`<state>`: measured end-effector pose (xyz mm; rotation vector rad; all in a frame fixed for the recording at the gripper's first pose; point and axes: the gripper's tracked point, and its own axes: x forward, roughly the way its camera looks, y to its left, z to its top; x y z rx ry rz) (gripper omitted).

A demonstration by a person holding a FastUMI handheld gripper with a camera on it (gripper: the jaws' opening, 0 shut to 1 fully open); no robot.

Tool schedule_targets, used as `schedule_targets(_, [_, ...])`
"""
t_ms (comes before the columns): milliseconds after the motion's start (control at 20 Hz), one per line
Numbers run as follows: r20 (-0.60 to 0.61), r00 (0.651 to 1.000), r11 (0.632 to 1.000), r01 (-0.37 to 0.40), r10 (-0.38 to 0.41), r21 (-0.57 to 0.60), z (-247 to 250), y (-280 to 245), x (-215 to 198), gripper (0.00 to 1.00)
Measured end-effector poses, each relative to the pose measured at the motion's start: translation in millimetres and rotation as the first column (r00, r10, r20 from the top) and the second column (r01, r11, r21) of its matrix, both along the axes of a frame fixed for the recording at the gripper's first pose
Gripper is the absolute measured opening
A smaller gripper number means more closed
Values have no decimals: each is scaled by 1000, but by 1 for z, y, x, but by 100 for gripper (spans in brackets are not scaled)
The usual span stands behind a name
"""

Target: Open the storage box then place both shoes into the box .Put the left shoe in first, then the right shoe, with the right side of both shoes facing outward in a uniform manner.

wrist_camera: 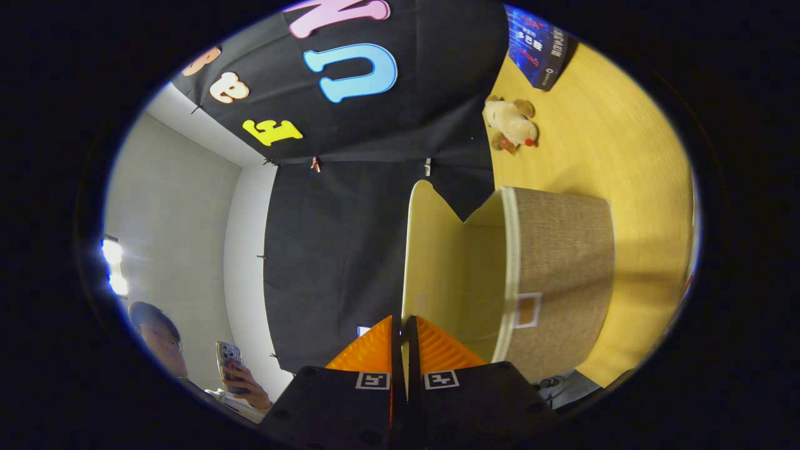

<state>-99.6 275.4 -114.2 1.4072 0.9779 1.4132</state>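
The claw (403,331) is seen clenched on the thin edge of the storage box's lid (420,250), with both fingers pressed against it from either side and almost no gap left between them. The view is rolled on its side, so that the table (600,137) stands along one flank and the lid rises straight ahead of the fingers. The lid is lifted clear of the storage box (562,281), whose woven fabric wall and pale rim are seen just beside the fingers; its interior is hidden behind the lid and rim, so its contents cannot be made out. A small framed label (528,309) is fixed on the box wall, and no writing can be read on it. Beyond the box, near the table's far edge, a plush toy (512,123) lies on the wood. Further off, at the table's far corner, a dark book (537,47) is cut off, its cover print too small to be read. Away from the table, a person (162,340) holding a phone (228,359) is partly cut off beside the booth's wall.
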Motion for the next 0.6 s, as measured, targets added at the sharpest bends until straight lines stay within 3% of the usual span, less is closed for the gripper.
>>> schedule_targets(300, [131, 991, 1000, 30, -29, -5, 63, 37, -7, 5])
schedule_targets(600, [305, 952, 998, -5, 23, -61, 110, 102, -38, 5])
